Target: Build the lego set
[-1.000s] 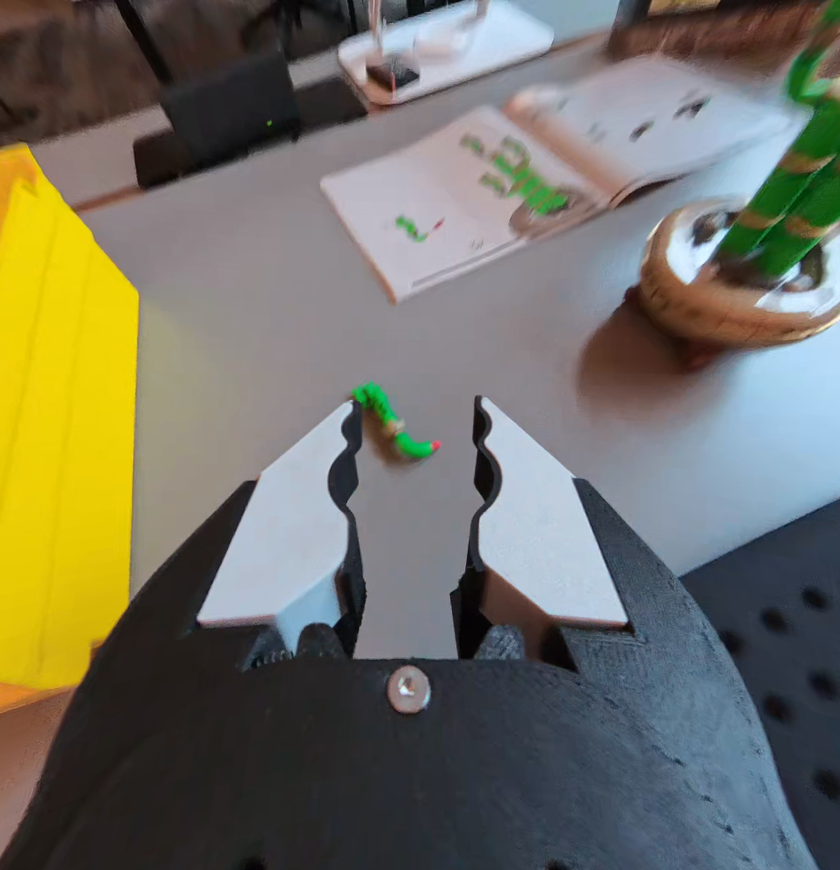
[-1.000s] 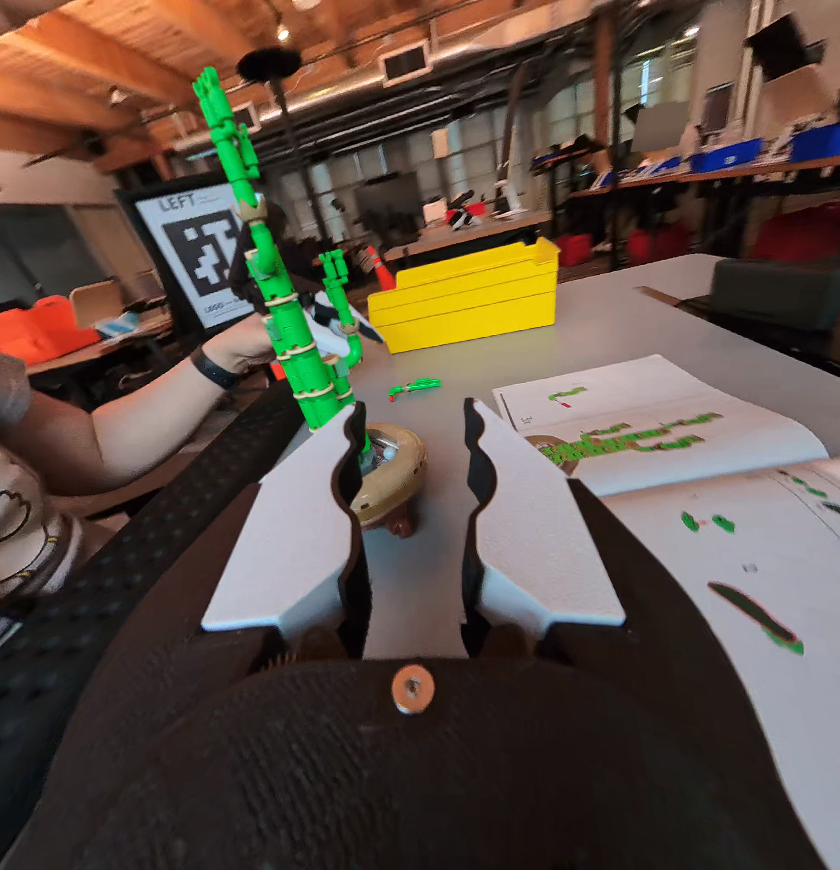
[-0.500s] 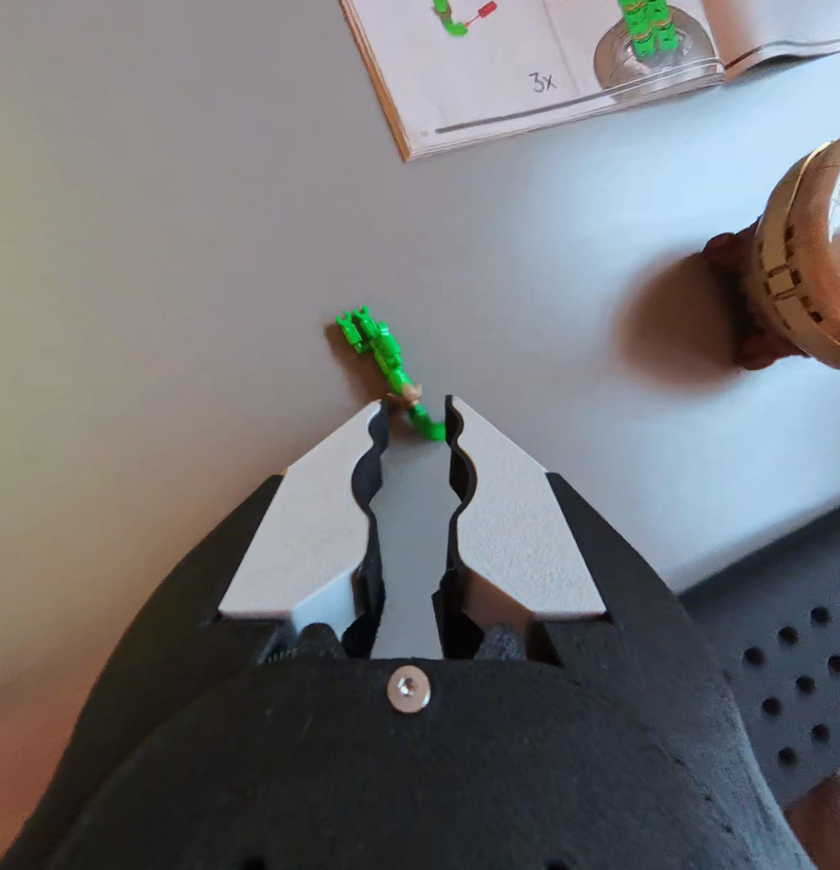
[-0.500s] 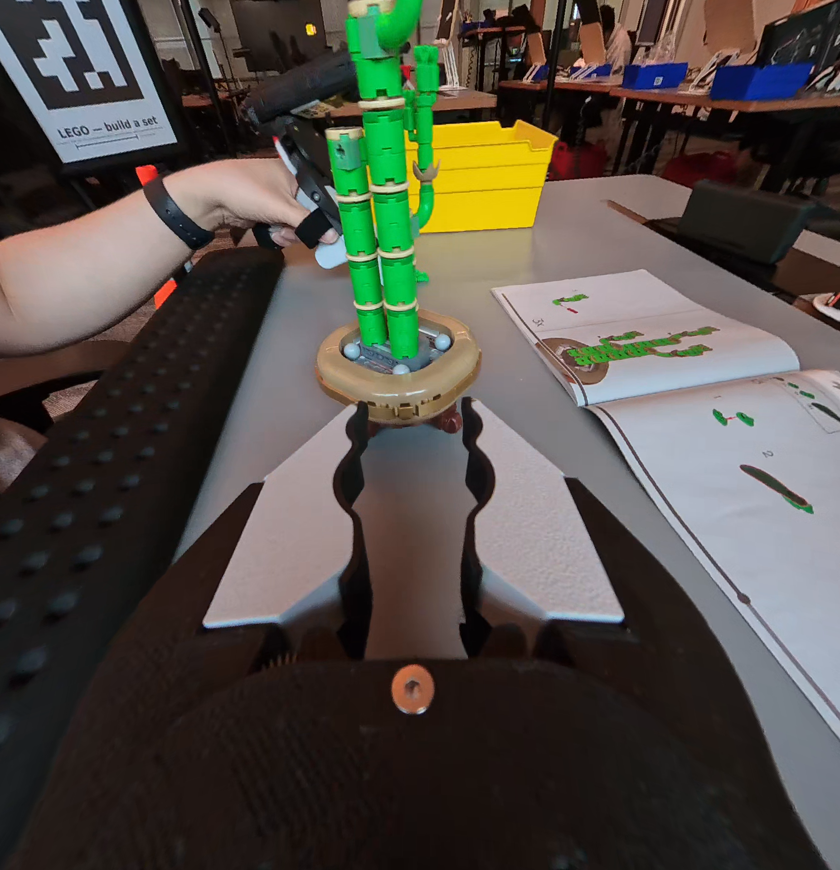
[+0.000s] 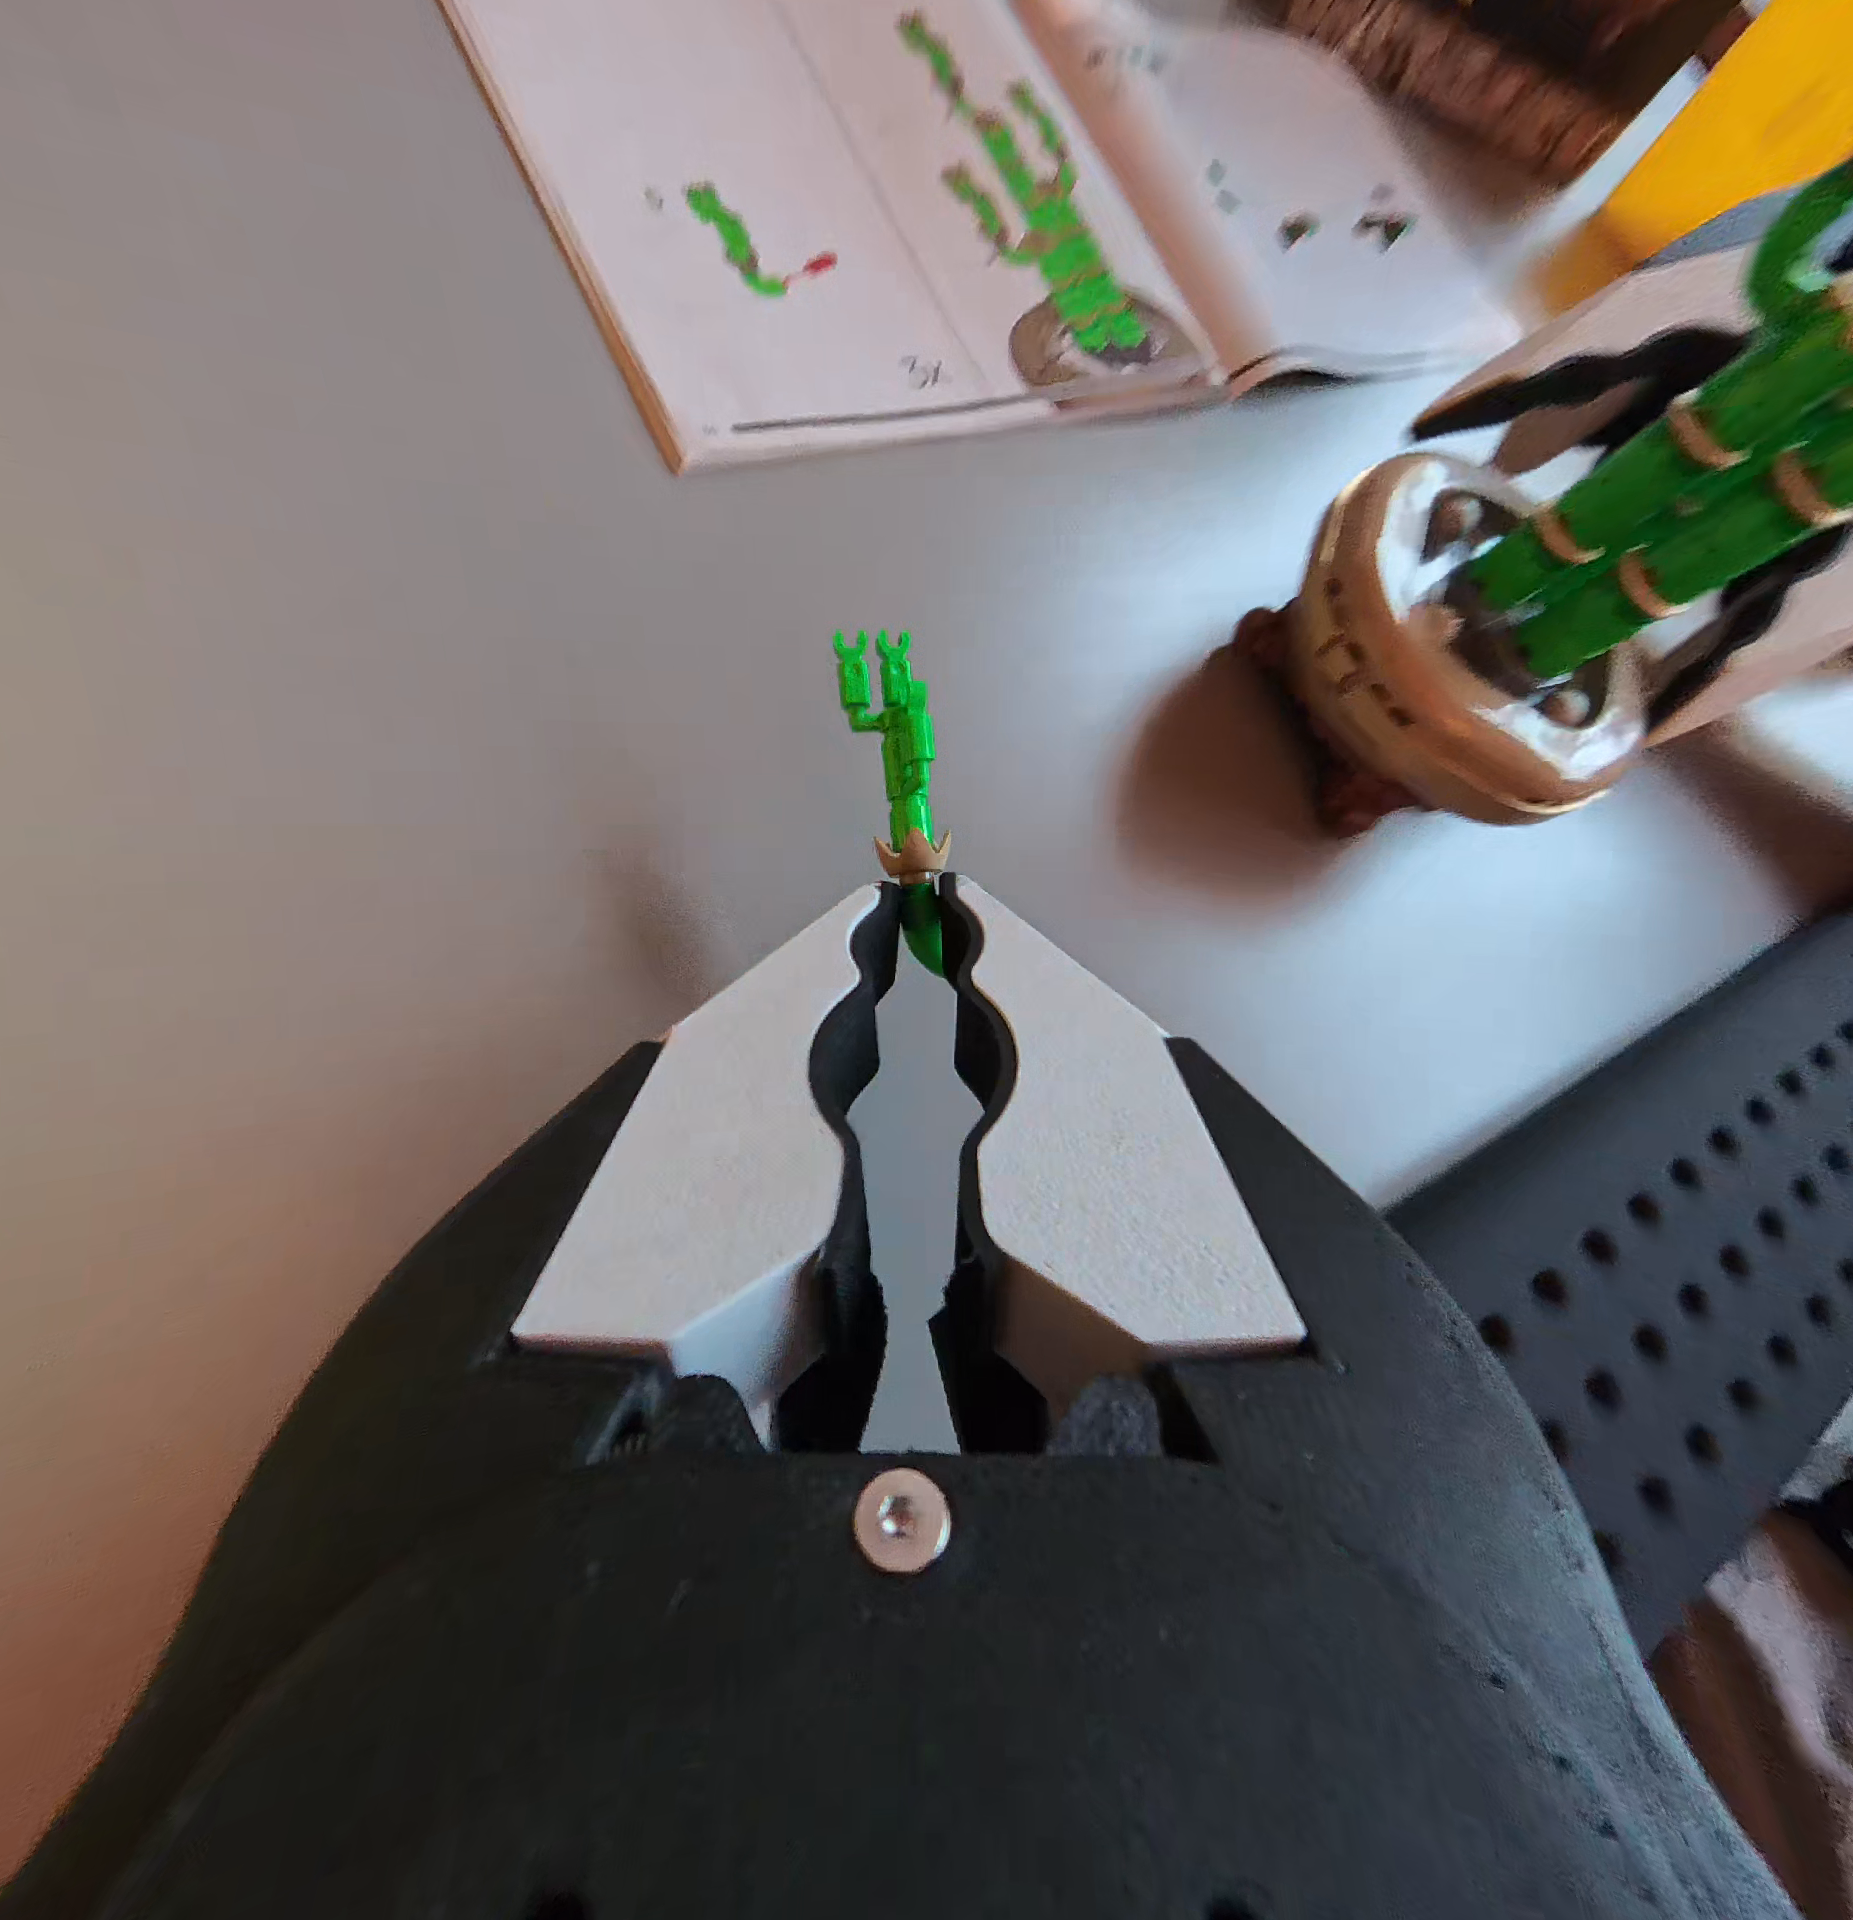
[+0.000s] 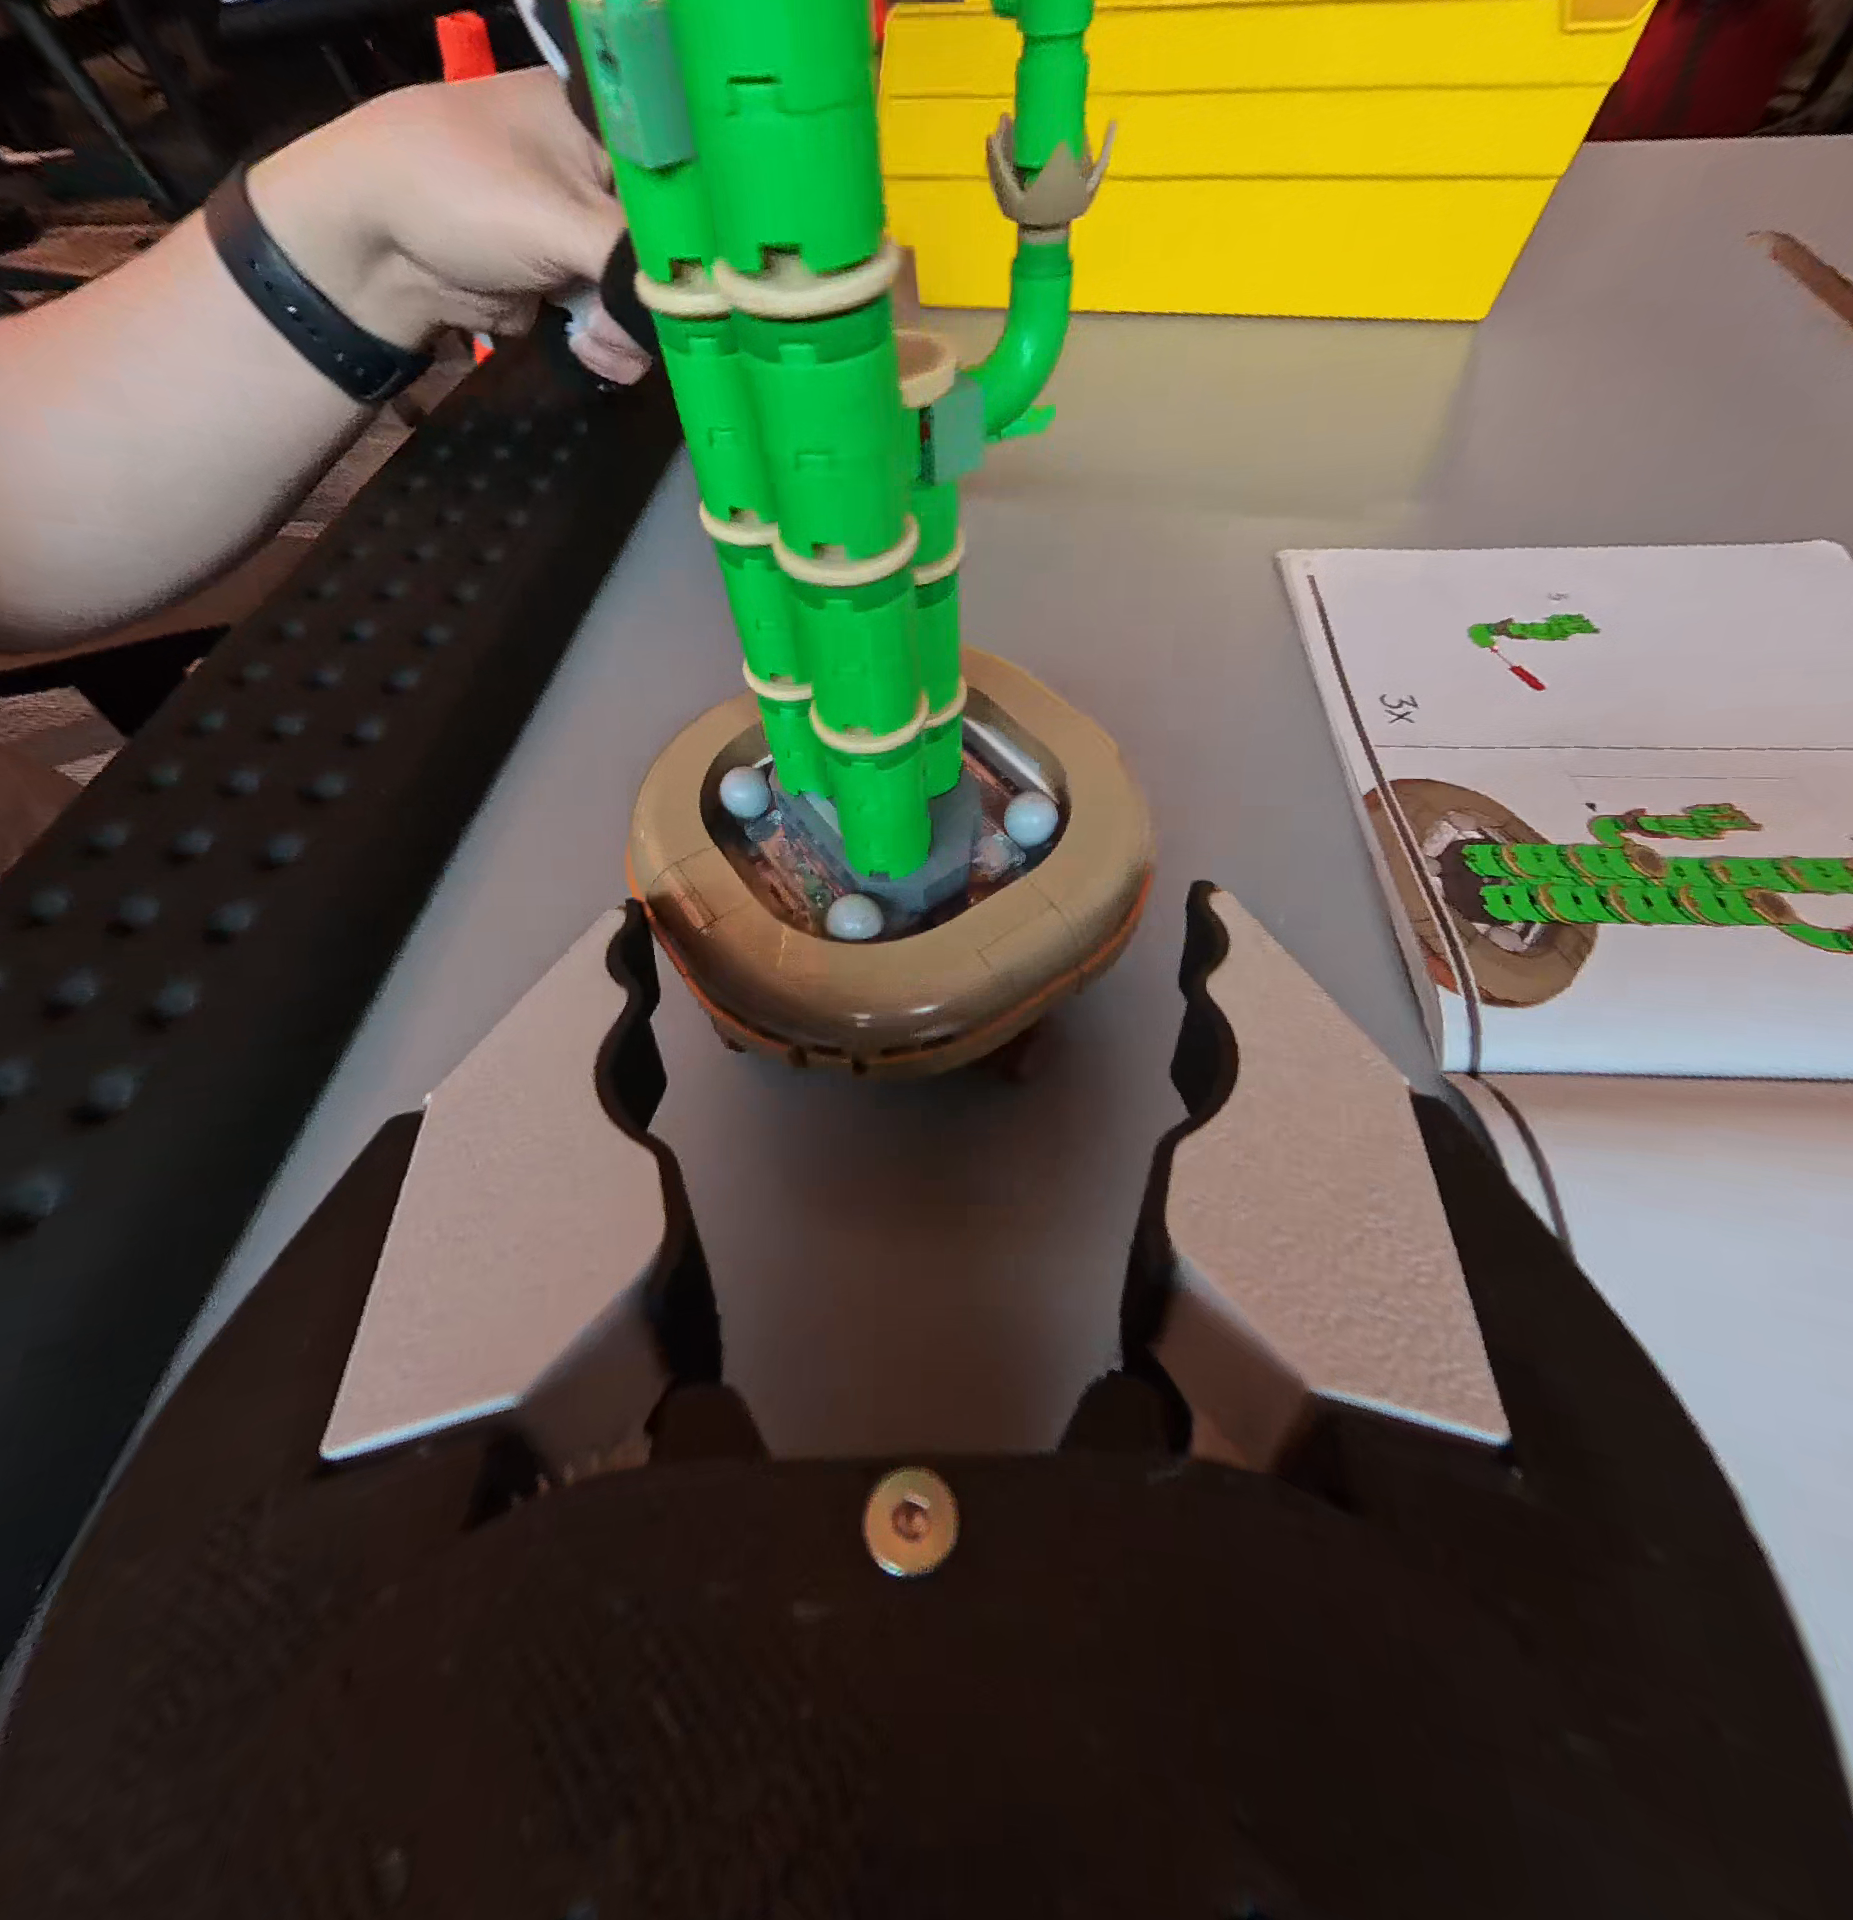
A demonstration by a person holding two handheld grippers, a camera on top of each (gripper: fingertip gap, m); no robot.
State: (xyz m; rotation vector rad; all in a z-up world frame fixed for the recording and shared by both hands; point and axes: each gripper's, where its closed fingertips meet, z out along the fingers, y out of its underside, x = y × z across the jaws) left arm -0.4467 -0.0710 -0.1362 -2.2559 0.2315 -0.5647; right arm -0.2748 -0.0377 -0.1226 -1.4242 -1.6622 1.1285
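My left gripper [image 5: 919, 896] is shut on the lower end of a small green lego sprig [image 5: 896, 727] with a tan collar, and holds it pointing forward above the grey table. The bamboo model, green stalks [image 6: 828, 499] in a round tan pot [image 6: 891, 966], stands on the table. It also shows blurred at the right of the left wrist view [image 5: 1462, 665]. My right gripper [image 6: 917, 920] is open, its fingertips on either side of the pot's near rim, close to it; I cannot tell whether they touch it.
An open instruction booklet [image 6: 1628, 810] lies right of the pot; it shows in the left wrist view [image 5: 901, 229] too. A yellow bin [image 6: 1213, 156] stands behind the model. A black perforated strip [image 6: 226, 810] runs along the table's left edge. A person's hand with a wristband [image 6: 309, 312] is at back left.
My left gripper closed on the green sprig and lifted it off the table. My right gripper moved up to the pot and opened wider around it.
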